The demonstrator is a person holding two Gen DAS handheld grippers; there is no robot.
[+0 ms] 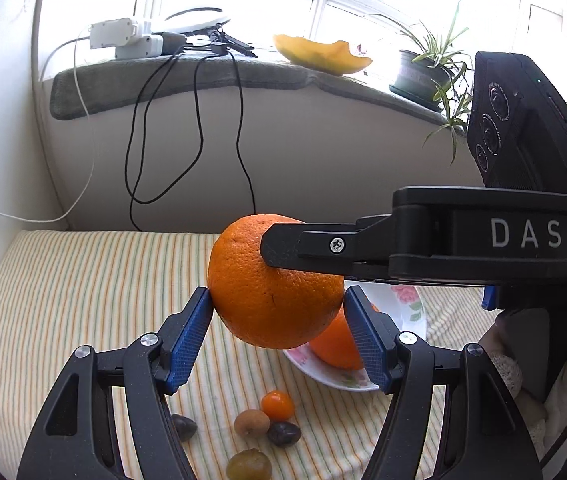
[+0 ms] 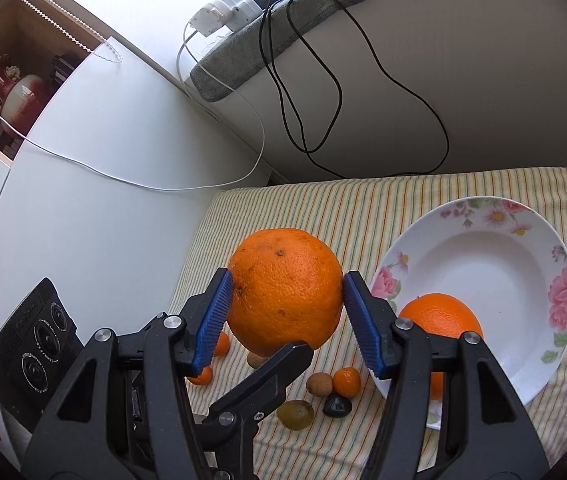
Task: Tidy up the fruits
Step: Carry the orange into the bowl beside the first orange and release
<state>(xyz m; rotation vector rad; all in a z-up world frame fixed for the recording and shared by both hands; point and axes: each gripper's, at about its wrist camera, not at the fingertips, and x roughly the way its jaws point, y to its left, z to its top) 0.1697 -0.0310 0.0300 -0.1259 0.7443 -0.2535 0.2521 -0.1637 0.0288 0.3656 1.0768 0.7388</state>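
A large orange [image 1: 271, 292] hangs above the striped cloth with both grippers around it. My left gripper [image 1: 277, 334] has its blue pads against the orange's two sides. My right gripper [image 2: 283, 316] also has its pads on the same orange [image 2: 283, 288]; its finger crosses the left wrist view from the right [image 1: 283, 248]. A second orange [image 2: 439, 316] lies in the white flowered bowl [image 2: 495, 264], to the right of the held one. Several small fruits lie on the cloth below: a kumquat [image 2: 346, 381], a brown longan [image 2: 319, 384], a dark one [image 2: 336, 406], a green one [image 2: 294, 415].
The striped cloth [image 1: 63, 300] covers the surface. Black and white cables [image 2: 315, 92] hang down the wall from a grey-covered sill with chargers [image 1: 123, 38]. A melon rind [image 1: 319, 54] and potted plant [image 1: 427, 68] stand on the sill. A white cabinet [image 2: 83, 184] stands left.
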